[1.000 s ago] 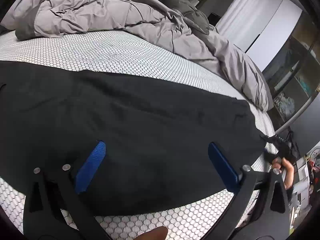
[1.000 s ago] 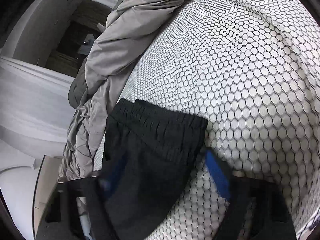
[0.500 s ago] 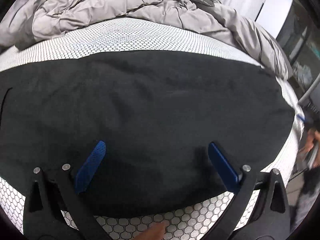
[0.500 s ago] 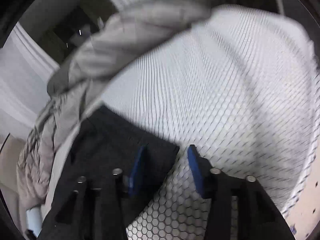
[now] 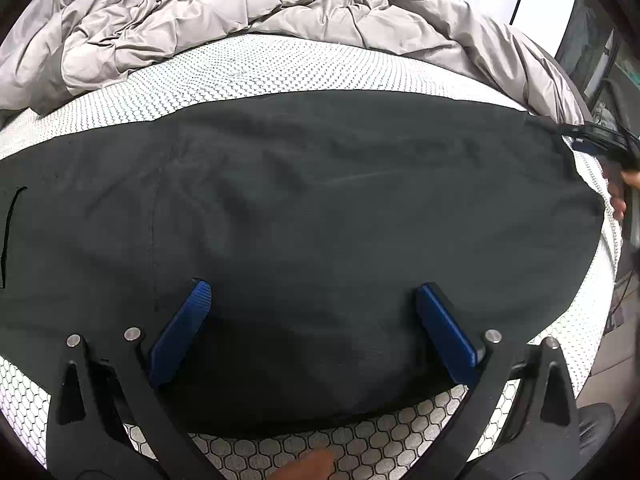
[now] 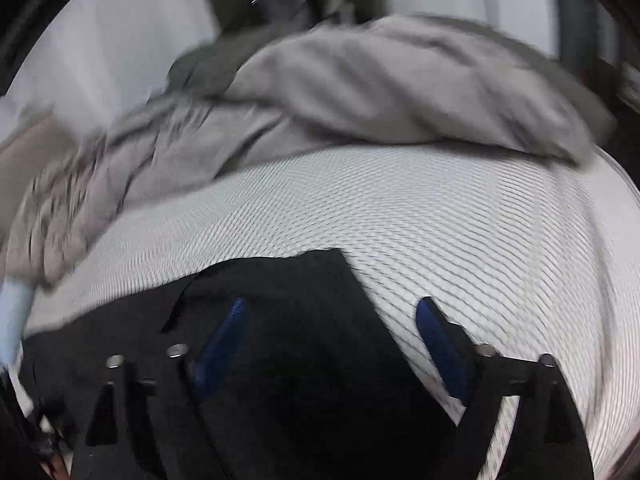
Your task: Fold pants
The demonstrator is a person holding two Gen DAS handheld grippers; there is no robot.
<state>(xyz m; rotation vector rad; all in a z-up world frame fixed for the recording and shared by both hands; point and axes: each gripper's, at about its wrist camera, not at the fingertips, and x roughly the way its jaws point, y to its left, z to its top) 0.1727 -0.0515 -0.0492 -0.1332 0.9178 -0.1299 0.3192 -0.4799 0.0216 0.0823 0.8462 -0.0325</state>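
Observation:
Black pants (image 5: 320, 208) lie spread flat across the white honeycomb-patterned mattress (image 5: 280, 64). My left gripper (image 5: 312, 300) is open, its blue pads wide apart just above the near edge of the pants. My right gripper (image 6: 332, 312) is open over a corner of the pants (image 6: 280, 300), with one blue pad above the cloth and the other above bare mattress (image 6: 460, 220). The right wrist view is motion-blurred. In the left wrist view the right gripper (image 5: 596, 140) shows at the far right end of the pants.
A rumpled grey duvet (image 5: 224, 12) is heaped along the far side of the bed, also seen in the right wrist view (image 6: 360, 92). The bed's right edge drops to shelving and a white door (image 5: 548, 16). A fingertip (image 5: 308, 468) shows at the bottom edge.
My right gripper let go of the waistband corner, opened wide and swung round across the bed. My left gripper stayed open and shifted closer over the pants, which now lie flatter.

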